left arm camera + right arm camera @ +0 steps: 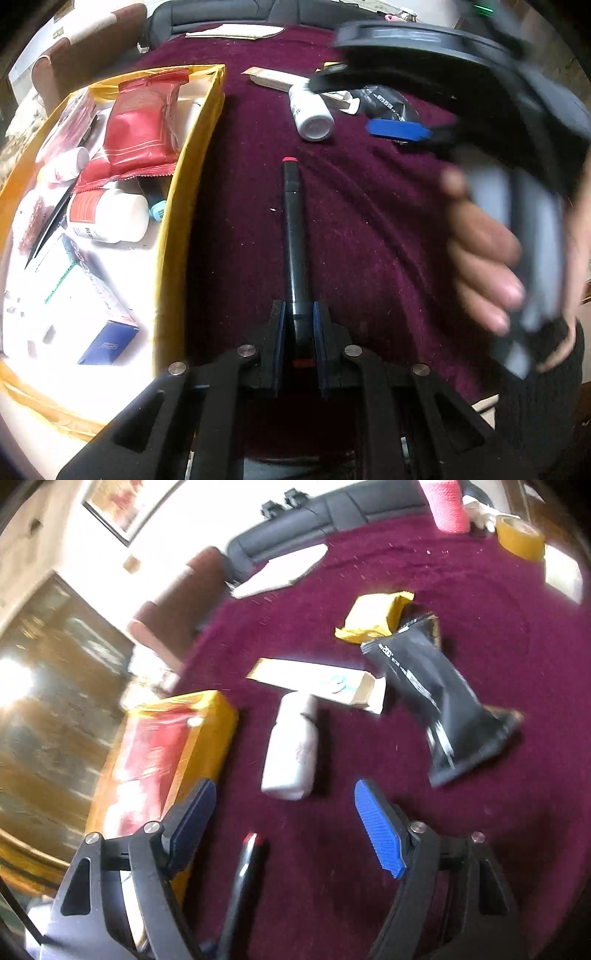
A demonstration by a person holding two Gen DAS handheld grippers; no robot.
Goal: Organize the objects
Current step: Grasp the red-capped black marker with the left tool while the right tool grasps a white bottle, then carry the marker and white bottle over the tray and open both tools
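Left wrist view: the left hand-held gripper (pixel 299 332) is clamped on a black marker (pixel 295 240) with a red cap, its blue pads pressing the barrel on both sides. The marker points away over the maroon-covered worktop (pixel 369 229). Just left of the marker stands the yellow box (pixel 192 177), holding red packets, white bottles and a white-and-blue carton. Beyond the marker tip lies a white bottle (pixel 312 114) on its side. Right of the marker, a hand (pixel 487 254) grips the blurred right hand-held gripper (pixel 397 129).

Right wrist view: the right hand-held gripper (pixel 284 823) stands wide open with nothing between its pads. The marker (pixel 243 871) shows below, between the fingers. The white bottle (pixel 291 753) lies just beyond the marker, the black pouch (pixel 443 705) to its right, the yellow box (pixel 207 738) to its left.
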